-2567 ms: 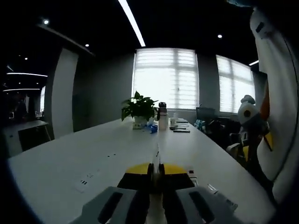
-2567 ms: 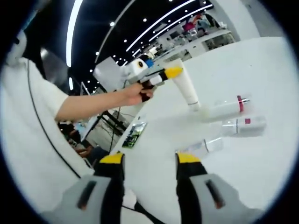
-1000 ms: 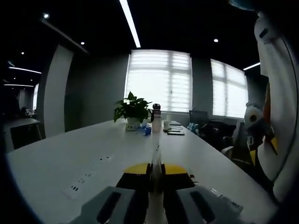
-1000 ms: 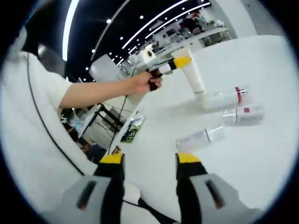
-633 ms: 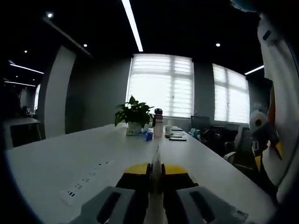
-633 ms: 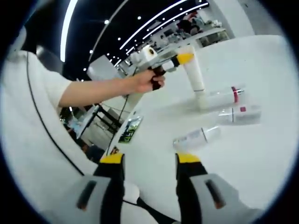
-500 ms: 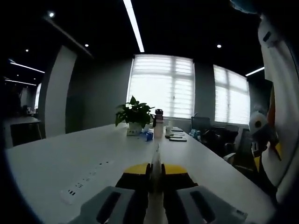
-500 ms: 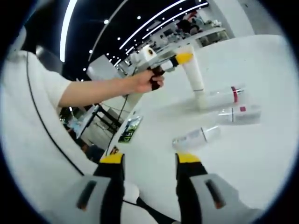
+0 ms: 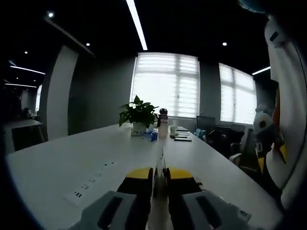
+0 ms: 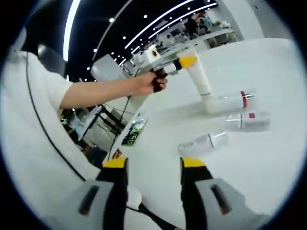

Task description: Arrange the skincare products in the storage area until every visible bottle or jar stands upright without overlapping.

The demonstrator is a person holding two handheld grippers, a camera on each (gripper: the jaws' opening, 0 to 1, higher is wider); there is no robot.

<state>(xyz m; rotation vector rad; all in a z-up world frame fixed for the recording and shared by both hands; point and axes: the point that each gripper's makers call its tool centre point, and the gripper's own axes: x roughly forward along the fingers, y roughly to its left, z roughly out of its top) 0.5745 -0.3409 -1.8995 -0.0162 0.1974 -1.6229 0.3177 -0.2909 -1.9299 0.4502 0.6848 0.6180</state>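
Left gripper [image 10: 184, 62] clenched on white tube [image 10: 199, 81], cap touching worktop [image 10: 268, 158], tube tilted. Right gripper [image 10: 153, 165] fingers released, holding nothing. Three bottles lay flat nearby: red-banded [image 10: 230, 102], clear [image 10: 247, 121], small [image 10: 201, 143]. Risk: tilted release would topple tube onto red-banded bottle just beside.

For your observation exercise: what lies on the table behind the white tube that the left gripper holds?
Behind the white tube, a red-banded bottle lies on the table; the tube's cap end covers the bottle's near tip.
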